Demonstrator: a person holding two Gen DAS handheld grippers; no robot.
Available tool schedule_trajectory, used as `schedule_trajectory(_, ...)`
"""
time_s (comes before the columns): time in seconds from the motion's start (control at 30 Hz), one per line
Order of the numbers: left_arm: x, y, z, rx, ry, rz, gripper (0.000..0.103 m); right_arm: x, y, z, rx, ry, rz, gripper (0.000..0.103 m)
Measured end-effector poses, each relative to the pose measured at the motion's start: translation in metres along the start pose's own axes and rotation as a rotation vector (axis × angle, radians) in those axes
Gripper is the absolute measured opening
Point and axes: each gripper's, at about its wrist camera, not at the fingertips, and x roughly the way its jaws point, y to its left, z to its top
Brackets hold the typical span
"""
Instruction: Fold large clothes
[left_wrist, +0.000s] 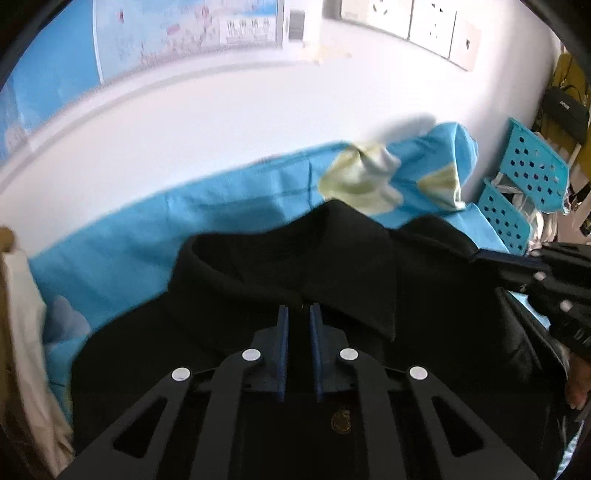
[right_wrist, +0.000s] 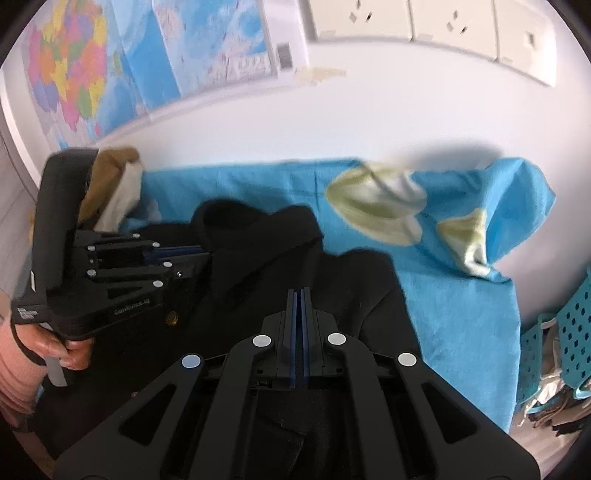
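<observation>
- Blue-padded black fingers of the left tool (left_wrist: 298, 314) are sitting with a narrow gap between them, just short of the collar of the black heavy-cloth coat (left_wrist: 280, 266); whether any cloth is caught in that gap cannot be told from the left wrist view.
- Fingers of the right tool (right_wrist: 300, 295) are pressed nearly together over the coat's far shoulder area (right_wrist: 354, 280); a pinch of fabric between them is likely but not clearly showing.
- Lying spread on a bright blue sheet with pale yellow-white shapes (right_wrist: 461, 314), the coat is covering the near middle of the bed, its collar pointing toward the white wall (right_wrist: 332, 122) and its gold button (left_wrist: 341, 421) close under the left tool.
- Running from the collar back toward the person, the coat's long axis is lining up with both tools, which are working side by side across its width.
- Judging by this, the left tool is the nearer one to the collar, and the right is the nearer one to the sheet's bare right side, by the turquoise perforated plastic basket (right_wrist: 576, 332).
- Any fold is probably turning on carrying one side across that axis.
</observation>
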Motion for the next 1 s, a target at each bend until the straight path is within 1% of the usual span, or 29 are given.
schedule_trajectory(0.1,-0.014,0.002,0.013,0.001,-0.053,0.023,0.008,-0.011,0.000,0.012,-0.002,-0.054,-0.003,0.002)
schedule_trajectory(0.2,-0.025,0.007,0.030,-0.016,-0.093,0.027,0.007,-0.006,-0.007,0.023,0.023,-0.066,-0.006,0.002)
schedule_trajectory(0.27,-0.021,0.004,0.037,0.003,-0.096,0.028,0.002,0.011,-0.012,0.023,0.034,-0.027,-0.017,0.002)
schedule_trajectory(0.3,-0.015,0.001,0.038,0.022,-0.092,0.070,0.002,0.027,-0.015,0.020,0.044,0.024,-0.017,0.002)
schedule_trajectory(0.33,-0.003,-0.001,0.039,0.031,-0.055,0.068,0.002,0.037,-0.017,0.017,0.050,0.051,-0.029,0.002)
schedule_trajectory(0.37,0.009,-0.001,0.037,0.029,-0.015,0.042,0.002,0.049,-0.019,0.012,0.043,0.086,-0.038,0.002)
schedule_trajectory(0.4,0.018,-0.002,0.034,0.034,0.005,0.052,0.002,0.056,-0.021,0.007,0.035,0.116,-0.054,0.002)
schedule_trajectory(0.47,0.024,-0.004,0.027,0.060,0.011,0.034,0.004,0.064,-0.026,0.000,0.042,0.145,-0.069,0.003)
schedule_trajectory(0.5,0.023,-0.002,0.025,0.064,0.002,0.044,0.006,0.067,-0.028,-0.003,0.038,0.155,-0.075,0.003)
schedule_trajectory(0.53,0.019,0.001,0.023,0.061,-0.011,0.053,0.018,0.066,-0.031,-0.004,0.047,0.151,-0.081,0.003)
schedule_trajectory(0.57,0.015,0.005,0.022,0.048,-0.013,0.040,0.036,0.064,-0.034,-0.003,0.056,0.146,-0.082,0.001)
schedule_trajectory(0.6,0.007,0.011,0.021,0.030,-0.022,0.004,0.043,0.062,-0.035,-0.001,0.059,0.132,-0.085,0.001)
schedule_trajectory(0.67,-0.010,0.016,0.019,0.041,-0.058,0.010,0.054,0.054,-0.038,0.006,0.067,0.081,-0.096,0.001)
schedule_trajectory(0.7,-0.019,0.018,0.015,0.055,-0.068,0.025,0.056,0.053,-0.040,0.007,0.074,0.078,-0.098,0.001)
schedule_trajectory(0.73,-0.025,0.019,0.011,0.062,-0.072,0.038,0.059,0.054,-0.043,0.008,0.094,0.096,-0.098,0.001)
schedule_trajectory(0.77,-0.034,0.022,0.004,0.073,-0.077,0.039,0.060,0.052,-0.045,0.007,0.111,0.113,-0.090,0.001)
schedule_trajectory(0.8,-0.044,0.024,-0.005,0.084,-0.077,0.036,0.061,0.049,-0.044,0.007,0.109,0.107,-0.067,0.001)
schedule_trajectory(0.83,-0.053,0.027,-0.013,0.092,-0.078,0.031,0.065,0.042,-0.039,0.005,0.094,0.100,-0.034,0.005)
schedule_trajectory(0.87,-0.066,0.031,-0.026,0.105,-0.076,0.012,0.069,0.028,-0.027,-0.001,0.046,0.096,0.010,0.012)
schedule_trajectory(0.9,-0.077,0.032,-0.037,0.116,-0.074,0.004,0.070,0.020,-0.019,-0.006,0.015,0.094,0.027,0.017)
schedule_trajectory(0.93,-0.093,0.037,-0.056,0.132,-0.083,0.000,0.073,0.003,-0.003,-0.016,-0.042,0.090,0.066,0.033)
schedule_trajectory(0.97,-0.108,0.041,-0.074,0.143,-0.094,-0.013,0.076,-0.006,0.010,-0.022,-0.078,0.086,0.088,0.046)
schedule_trajectory(1.0,-0.118,0.044,-0.088,0.147,-0.102,-0.021,0.077,-0.020,0.026,-0.034,-0.128,0.081,0.119,0.050)
